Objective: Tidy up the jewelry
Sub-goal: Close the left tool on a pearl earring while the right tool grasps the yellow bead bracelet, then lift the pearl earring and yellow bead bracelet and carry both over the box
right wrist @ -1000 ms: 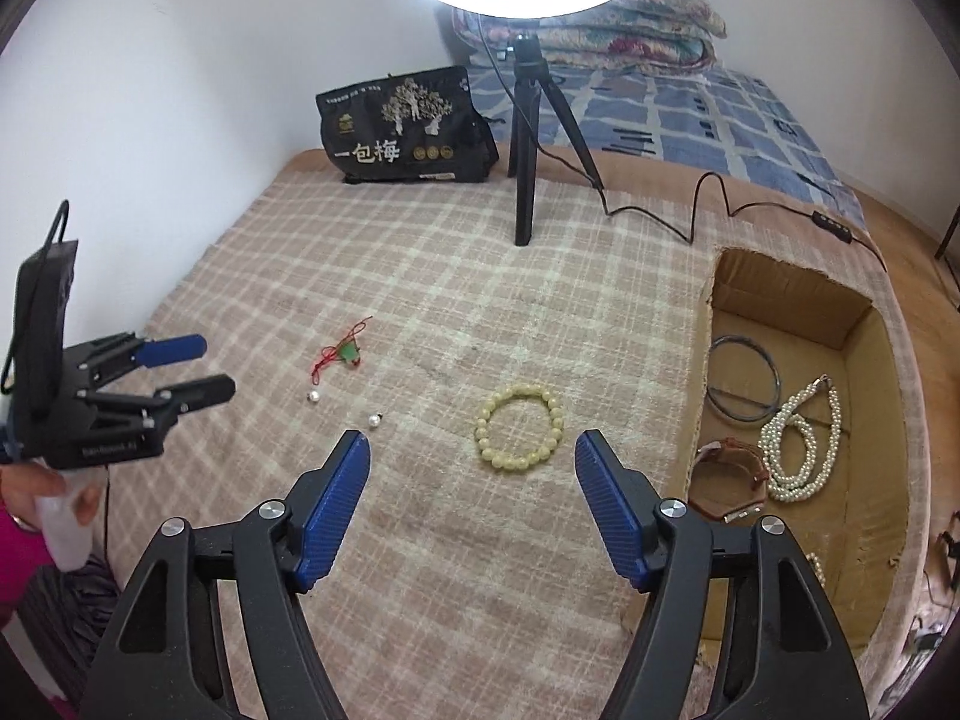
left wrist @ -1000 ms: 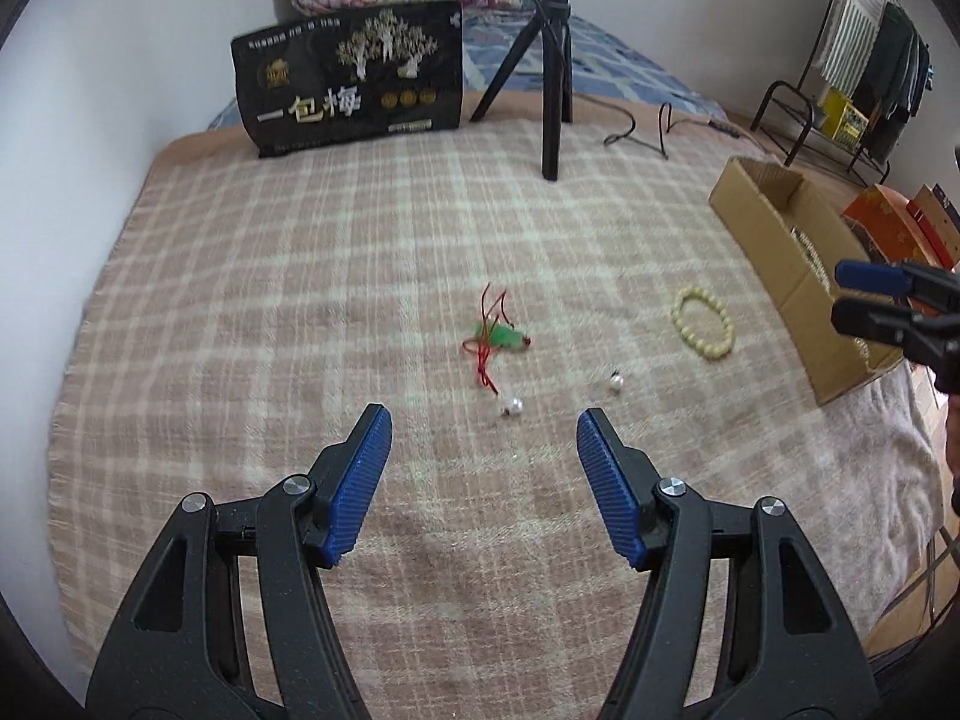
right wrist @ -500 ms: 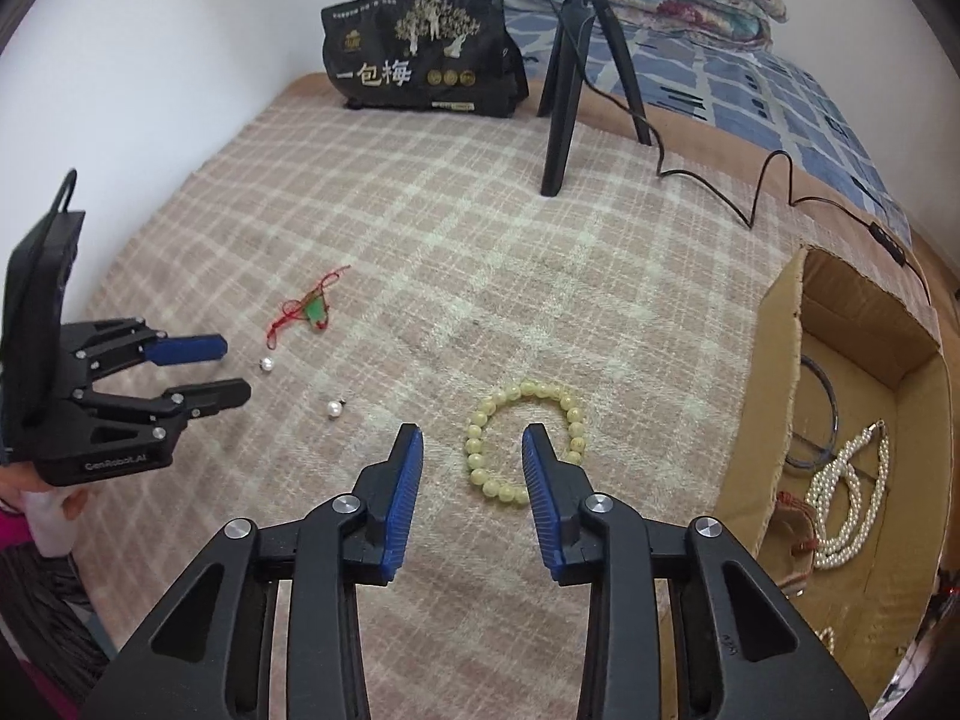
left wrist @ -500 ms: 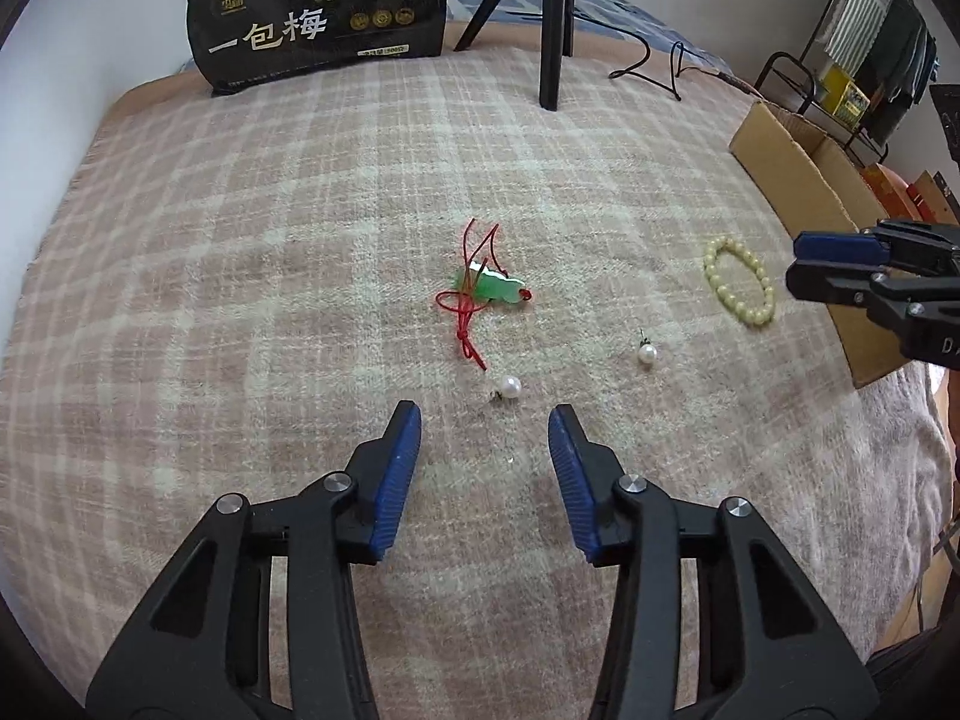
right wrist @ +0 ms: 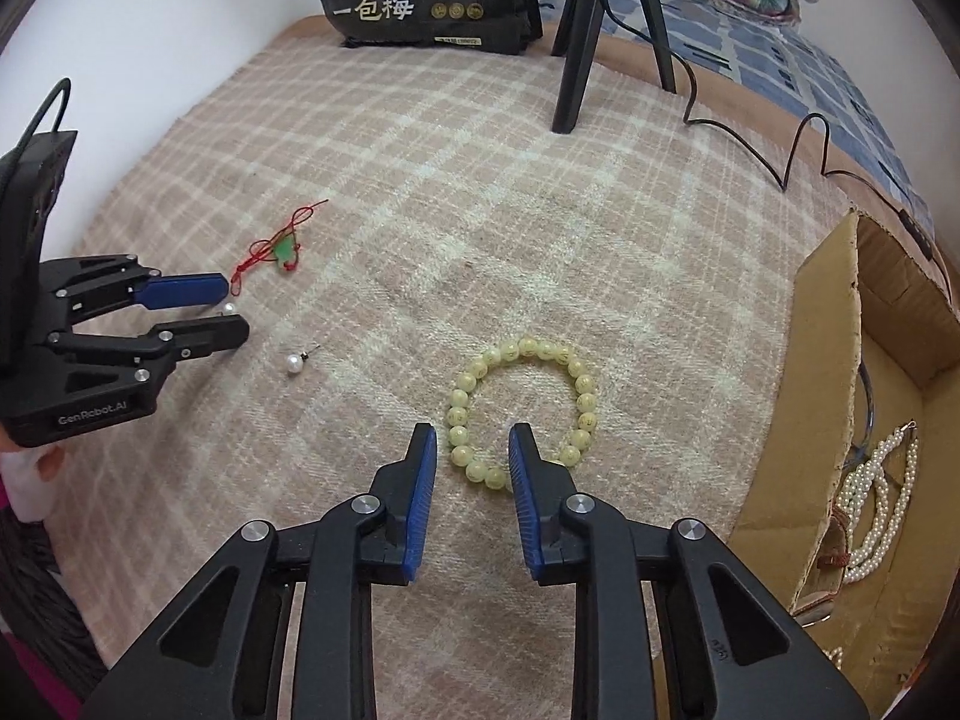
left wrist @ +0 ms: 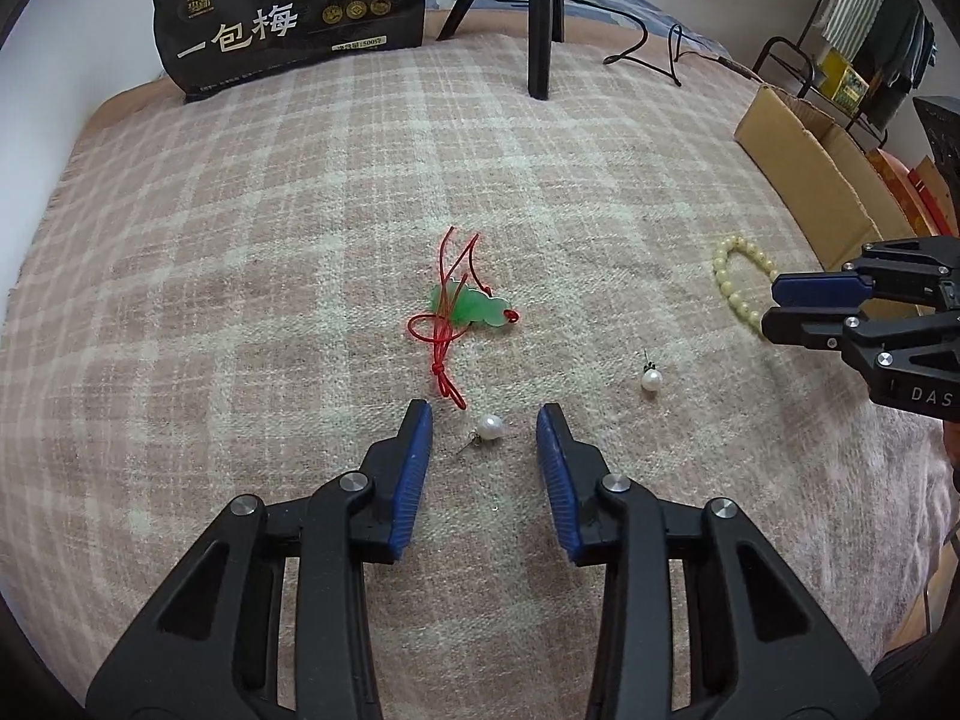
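- Jewelry lies scattered on the checked blanket [left wrist: 300, 240]: a pearl earring [left wrist: 489, 426], a second pearl earring [left wrist: 650, 380], a green pendant on red cord [left wrist: 471, 309] and a pale bead bracelet [right wrist: 521, 414].
- Our left gripper [left wrist: 483, 423] has its jaws closing; the near pearl earring sits between the blue pads, not yet touched.
- Our right gripper [right wrist: 471, 441] has its jaws closing too, straddling the bracelet's near-left beads; we see no pad pressing them.
- The cardboard box [right wrist: 831, 360] at the right holds a pearl necklace [right wrist: 882, 492].
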Available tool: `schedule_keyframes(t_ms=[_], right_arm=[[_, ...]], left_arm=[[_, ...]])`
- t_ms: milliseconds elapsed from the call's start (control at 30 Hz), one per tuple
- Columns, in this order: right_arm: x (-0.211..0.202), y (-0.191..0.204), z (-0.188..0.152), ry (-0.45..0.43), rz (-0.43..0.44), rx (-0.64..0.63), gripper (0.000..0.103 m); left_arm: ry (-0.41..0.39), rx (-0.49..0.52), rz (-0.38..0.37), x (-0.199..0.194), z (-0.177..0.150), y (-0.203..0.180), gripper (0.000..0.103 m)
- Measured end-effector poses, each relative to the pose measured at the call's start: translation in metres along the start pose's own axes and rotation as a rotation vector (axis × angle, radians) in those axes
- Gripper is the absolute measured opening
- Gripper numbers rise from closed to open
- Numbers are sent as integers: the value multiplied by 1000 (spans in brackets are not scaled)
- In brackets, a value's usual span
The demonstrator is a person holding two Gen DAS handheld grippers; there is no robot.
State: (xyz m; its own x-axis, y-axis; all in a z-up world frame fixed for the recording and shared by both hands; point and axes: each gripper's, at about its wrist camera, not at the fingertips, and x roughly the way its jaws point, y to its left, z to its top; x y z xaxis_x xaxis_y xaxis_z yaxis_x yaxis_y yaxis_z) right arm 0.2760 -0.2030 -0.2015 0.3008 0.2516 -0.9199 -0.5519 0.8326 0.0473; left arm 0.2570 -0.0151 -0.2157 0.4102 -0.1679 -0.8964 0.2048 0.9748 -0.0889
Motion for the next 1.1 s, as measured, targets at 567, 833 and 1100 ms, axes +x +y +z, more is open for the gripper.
schedule_keyframes(t_ms=[567, 833, 1100], right_arm=[[14, 11, 4, 33, -44, -59, 15], [17, 24, 2, 44, -76, -140, 6], [-3, 14, 0, -10, -36, -80, 6]], left_arm=[[6, -25, -27, -2, -3, 3, 8], [1, -43, -34, -6, -4, 3, 7], [-29, -44, -35, -18, -5, 1, 7]])
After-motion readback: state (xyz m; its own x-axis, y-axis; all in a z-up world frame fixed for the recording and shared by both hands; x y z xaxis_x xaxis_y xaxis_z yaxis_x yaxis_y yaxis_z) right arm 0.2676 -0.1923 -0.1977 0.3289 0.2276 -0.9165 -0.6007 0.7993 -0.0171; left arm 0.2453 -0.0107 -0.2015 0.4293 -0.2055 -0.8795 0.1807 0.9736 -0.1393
